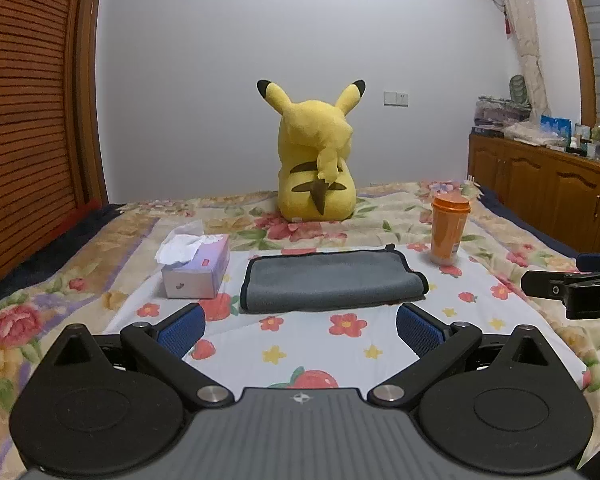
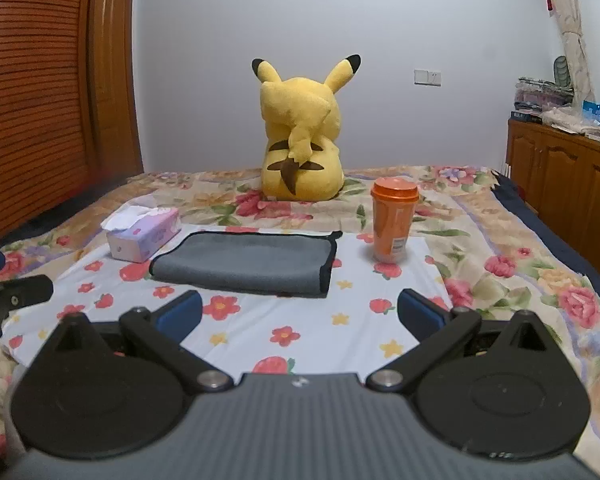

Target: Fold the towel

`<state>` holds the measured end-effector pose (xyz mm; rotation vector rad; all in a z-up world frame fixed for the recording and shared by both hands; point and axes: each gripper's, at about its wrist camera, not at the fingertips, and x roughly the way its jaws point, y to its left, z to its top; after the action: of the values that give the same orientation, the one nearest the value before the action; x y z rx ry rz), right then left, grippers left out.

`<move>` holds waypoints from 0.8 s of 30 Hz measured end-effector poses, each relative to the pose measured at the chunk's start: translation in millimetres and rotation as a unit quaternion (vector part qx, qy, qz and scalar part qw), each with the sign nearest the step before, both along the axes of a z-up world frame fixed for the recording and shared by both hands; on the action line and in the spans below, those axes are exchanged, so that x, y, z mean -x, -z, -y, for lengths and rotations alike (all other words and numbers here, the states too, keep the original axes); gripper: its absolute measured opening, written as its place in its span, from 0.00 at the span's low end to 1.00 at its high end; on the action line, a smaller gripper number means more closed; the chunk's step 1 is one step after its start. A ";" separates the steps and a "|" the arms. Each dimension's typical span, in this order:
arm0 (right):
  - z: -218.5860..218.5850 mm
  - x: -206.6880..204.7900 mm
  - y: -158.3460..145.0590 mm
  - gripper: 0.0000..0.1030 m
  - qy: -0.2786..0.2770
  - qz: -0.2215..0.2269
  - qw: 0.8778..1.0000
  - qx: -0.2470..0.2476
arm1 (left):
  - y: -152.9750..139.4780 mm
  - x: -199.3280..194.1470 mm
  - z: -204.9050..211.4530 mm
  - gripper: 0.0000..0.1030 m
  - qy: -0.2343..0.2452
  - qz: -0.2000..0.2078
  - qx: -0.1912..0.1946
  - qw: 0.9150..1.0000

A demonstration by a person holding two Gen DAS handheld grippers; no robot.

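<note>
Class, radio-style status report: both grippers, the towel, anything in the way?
Left gripper open, empty; right gripper open, empty. Grey towel already folded over, flat on sheet. Tissue box left, orange cup right, both apart from it.

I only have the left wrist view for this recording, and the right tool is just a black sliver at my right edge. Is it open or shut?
Observer: Open. In the right wrist view the right tool has its jaws spread wide, with nothing between them.
Reviewer: Is it touching the towel?
Observer: No. The grey towel lies folded beyond the tool's tips, and a strip of flowered sheet shows between them.
</note>
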<state>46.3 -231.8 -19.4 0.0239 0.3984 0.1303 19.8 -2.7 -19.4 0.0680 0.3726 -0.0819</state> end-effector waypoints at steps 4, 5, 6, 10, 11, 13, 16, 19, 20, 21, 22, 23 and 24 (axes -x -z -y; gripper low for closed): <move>0.6 2.3 -1.3 1.00 0.002 0.007 1.000 -0.001 | -1.3 2.4 0.8 1.00 0.001 0.009 -0.002 1.000; 0.5 2.5 -1.5 1.00 0.003 0.008 1.000 -0.002 | -1.7 2.7 0.9 1.00 0.001 0.011 -0.002 1.000; 0.7 2.9 -1.9 1.00 0.003 0.010 1.000 -0.002 | -1.8 3.3 1.0 1.00 0.001 0.013 -0.003 1.000; 2.2 5.6 -3.1 1.00 0.005 0.018 1.000 -0.003 | -2.6 4.6 0.8 1.00 0.001 0.018 -0.003 1.000; 2.8 6.1 -3.5 1.00 0.005 0.021 1.000 -0.003 | -2.5 4.8 0.6 1.00 0.001 0.020 -0.003 1.000; 3.4 7.5 -4.3 1.00 0.006 0.025 1.000 -0.004 | -2.9 6.1 0.7 1.00 0.001 0.023 -0.004 1.000; 3.6 8.5 -5.5 1.00 0.007 0.033 0.999 -0.005 | -3.5 6.7 1.7 1.00 0.001 0.028 -0.004 1.000; 4.0 10.7 -6.6 1.00 0.008 0.041 0.999 -0.004 | -4.0 7.8 1.6 1.00 0.001 0.033 -0.004 0.999; 4.3 11.3 -7.1 1.00 0.008 0.043 0.999 -0.004 | -4.2 8.0 1.4 1.00 0.001 0.034 -0.004 0.999; 4.5 11.9 -7.3 1.00 0.009 0.045 0.999 -0.004 | -4.5 8.7 1.3 1.00 0.001 0.036 -0.004 0.999; 4.8 12.7 -7.6 1.00 0.010 0.048 0.999 -0.004 | -4.7 9.1 1.3 1.00 0.001 0.037 -0.004 0.999; 5.2 12.9 -8.1 1.00 0.010 0.050 0.999 -0.004 | -4.7 9.4 1.6 1.00 0.000 0.039 -0.004 0.999; 5.8 13.4 -8.5 1.00 0.011 0.053 0.999 -0.005 | -4.9 9.6 1.4 1.00 0.000 0.040 -0.004 0.999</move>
<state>33.0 -237.6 -10.9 0.0311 0.2921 0.1109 10.2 -4.1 -14.5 0.0788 0.2923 -0.0783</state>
